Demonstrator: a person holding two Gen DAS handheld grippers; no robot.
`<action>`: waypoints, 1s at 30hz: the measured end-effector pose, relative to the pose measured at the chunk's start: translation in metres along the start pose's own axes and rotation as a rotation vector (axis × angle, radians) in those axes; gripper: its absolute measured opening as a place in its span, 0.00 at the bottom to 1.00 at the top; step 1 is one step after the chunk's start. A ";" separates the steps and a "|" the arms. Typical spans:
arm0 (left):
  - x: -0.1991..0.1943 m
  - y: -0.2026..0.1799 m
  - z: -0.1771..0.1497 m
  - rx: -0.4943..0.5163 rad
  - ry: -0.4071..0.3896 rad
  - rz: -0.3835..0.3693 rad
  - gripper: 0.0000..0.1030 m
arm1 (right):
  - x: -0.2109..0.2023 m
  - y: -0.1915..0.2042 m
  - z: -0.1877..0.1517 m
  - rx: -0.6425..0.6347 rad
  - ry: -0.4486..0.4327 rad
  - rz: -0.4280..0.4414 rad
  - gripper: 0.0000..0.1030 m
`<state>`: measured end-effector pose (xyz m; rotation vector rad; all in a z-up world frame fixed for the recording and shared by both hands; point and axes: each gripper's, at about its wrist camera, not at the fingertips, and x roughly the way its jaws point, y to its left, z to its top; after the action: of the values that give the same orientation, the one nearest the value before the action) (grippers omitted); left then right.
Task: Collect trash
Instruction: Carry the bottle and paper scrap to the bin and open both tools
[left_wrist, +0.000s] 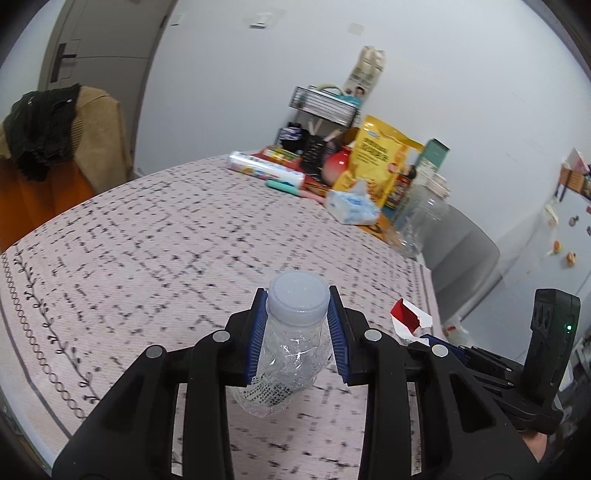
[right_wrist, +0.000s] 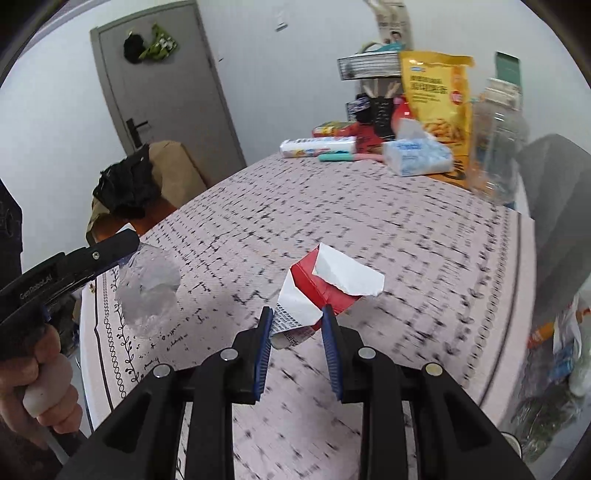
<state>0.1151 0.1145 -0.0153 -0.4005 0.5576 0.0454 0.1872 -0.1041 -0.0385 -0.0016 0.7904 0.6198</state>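
Observation:
My left gripper (left_wrist: 297, 326) is shut on a crushed clear plastic bottle (left_wrist: 291, 354) with a white cap, held above the patterned tablecloth (left_wrist: 147, 229). The bottle also shows in the right wrist view (right_wrist: 147, 291), at the left, in the left gripper (right_wrist: 110, 254). My right gripper (right_wrist: 295, 325) is shut on a torn red and white paper carton (right_wrist: 325, 284), held just above the cloth. The carton also shows in the left wrist view (left_wrist: 408, 317), with the right gripper (left_wrist: 436, 343) beside it.
At the table's far end stand a yellow snack bag (right_wrist: 439, 88), a tissue pack (right_wrist: 417, 155), a clear jar (right_wrist: 495, 147), a roll (right_wrist: 317, 146) and a wire rack (left_wrist: 325, 103). A chair with clothes (left_wrist: 48, 136) is left. A grey chair (left_wrist: 461, 251) is right.

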 end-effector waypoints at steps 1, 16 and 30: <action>0.001 -0.007 -0.001 0.008 0.004 -0.009 0.31 | -0.006 -0.006 -0.002 0.010 -0.006 -0.005 0.26; 0.033 -0.122 -0.023 0.151 0.084 -0.154 0.31 | -0.083 -0.103 -0.045 0.159 -0.063 -0.109 0.26; 0.082 -0.218 -0.063 0.273 0.203 -0.248 0.31 | -0.118 -0.197 -0.110 0.317 -0.052 -0.251 0.26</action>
<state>0.1855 -0.1160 -0.0289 -0.2056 0.7001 -0.3100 0.1535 -0.3533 -0.0825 0.2015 0.8163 0.2526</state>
